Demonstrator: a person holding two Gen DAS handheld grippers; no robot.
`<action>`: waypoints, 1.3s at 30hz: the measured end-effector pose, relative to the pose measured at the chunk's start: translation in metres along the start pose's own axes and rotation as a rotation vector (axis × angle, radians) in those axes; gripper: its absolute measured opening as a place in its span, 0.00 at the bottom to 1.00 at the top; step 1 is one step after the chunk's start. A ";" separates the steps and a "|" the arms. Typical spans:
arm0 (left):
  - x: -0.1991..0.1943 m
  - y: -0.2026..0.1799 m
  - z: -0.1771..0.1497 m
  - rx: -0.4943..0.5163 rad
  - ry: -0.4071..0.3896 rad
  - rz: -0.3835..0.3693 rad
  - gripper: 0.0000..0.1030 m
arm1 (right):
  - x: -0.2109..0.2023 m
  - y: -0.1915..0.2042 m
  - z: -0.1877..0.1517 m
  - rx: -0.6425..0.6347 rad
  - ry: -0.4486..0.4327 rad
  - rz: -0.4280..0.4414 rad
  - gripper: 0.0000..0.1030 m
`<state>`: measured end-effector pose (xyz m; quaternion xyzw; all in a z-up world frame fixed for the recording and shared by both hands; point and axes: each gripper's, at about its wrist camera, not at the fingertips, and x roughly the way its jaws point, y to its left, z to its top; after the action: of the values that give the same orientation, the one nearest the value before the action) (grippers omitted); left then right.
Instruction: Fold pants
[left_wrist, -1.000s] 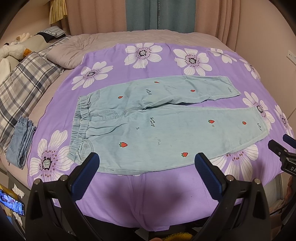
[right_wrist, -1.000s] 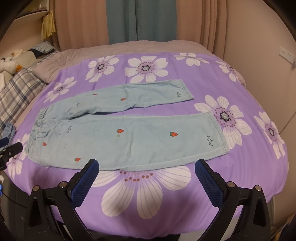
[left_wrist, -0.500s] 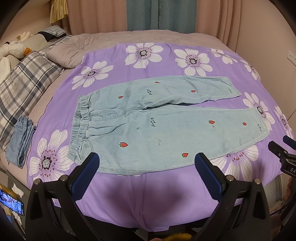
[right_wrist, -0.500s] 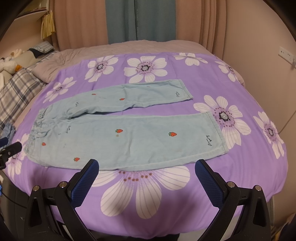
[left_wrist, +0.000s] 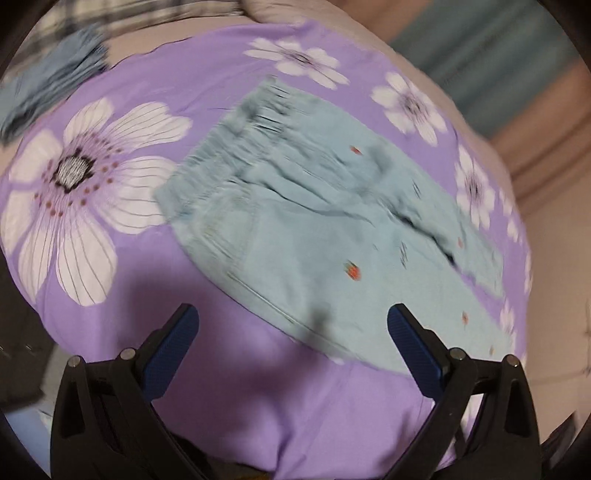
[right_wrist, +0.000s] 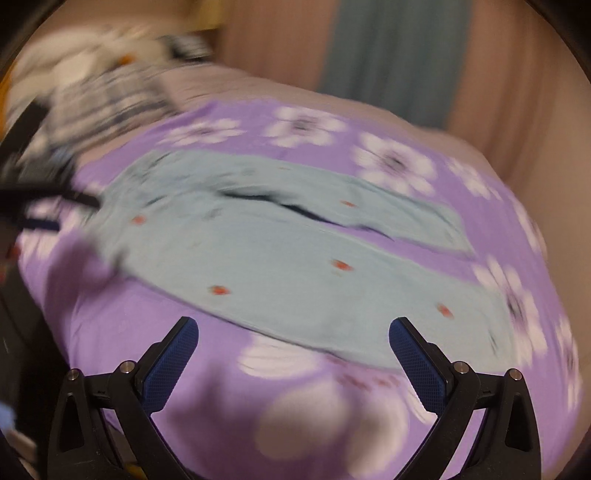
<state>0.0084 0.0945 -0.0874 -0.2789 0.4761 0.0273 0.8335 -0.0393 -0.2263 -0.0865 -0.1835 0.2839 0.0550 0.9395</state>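
Light blue pants (left_wrist: 314, 221) with small strawberry prints lie spread flat on the purple flowered bedspread (left_wrist: 110, 288). Their elastic waistband (left_wrist: 229, 147) is near the middle of the left wrist view, and both legs run off to the right. My left gripper (left_wrist: 293, 325) hovers open just short of the near waist corner, holding nothing. In the blurred right wrist view the pants (right_wrist: 295, 251) stretch across the bed, and my right gripper (right_wrist: 293, 332) is open at the near edge of the lower leg. The left gripper (right_wrist: 51, 206) shows as a dark blur at the left.
A folded blue garment (left_wrist: 48, 85) lies at the bed's upper left. A plaid pillow (right_wrist: 103, 92) and soft toys sit at the head of the bed. Curtains (right_wrist: 391, 55) hang behind, and the bed edge drops off below both grippers.
Both grippers have swung quickly down toward the pants, blurring the views. The left one now faces the waistband corner, the right one the lower leg's near edge. Both stay open.
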 end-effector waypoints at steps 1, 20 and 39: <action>0.000 0.004 0.001 -0.015 -0.011 -0.003 0.99 | 0.006 0.017 0.002 -0.061 0.002 0.019 0.96; 0.041 0.053 0.042 -0.112 -0.023 -0.044 0.19 | 0.076 0.117 0.020 -0.283 0.019 0.252 0.16; -0.018 0.019 0.021 0.205 -0.148 0.120 0.63 | 0.038 0.079 0.035 -0.066 0.065 0.479 0.43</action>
<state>0.0088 0.1246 -0.0733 -0.1606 0.4294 0.0487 0.8874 -0.0059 -0.1403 -0.1058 -0.1433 0.3475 0.2794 0.8835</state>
